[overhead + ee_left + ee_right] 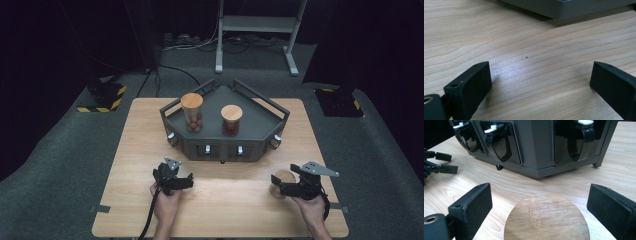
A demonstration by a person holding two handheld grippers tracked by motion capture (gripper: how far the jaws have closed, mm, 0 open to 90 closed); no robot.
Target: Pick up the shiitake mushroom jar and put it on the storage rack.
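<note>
A jar with a round wooden lid (546,218) stands on the table near the front right, seen in the high view as the lid (283,177). My right gripper (539,195) is open, with one jaw on each side of this lid and a gap to both. It shows at the front right in the high view (280,187). My left gripper (540,72) is open over bare wood with nothing between its jaws, at the front left in the high view (187,181). It also shows far off in the right gripper view (439,165).
A dark grey angular tray (260,131) stands at the table's middle back, carrying a tall jar of brown balls (192,112) and a shorter jar with dark red contents (231,120). Its front wall (534,142) holds black scoops with white tabs. The wooden table (225,205) ends just behind my hands.
</note>
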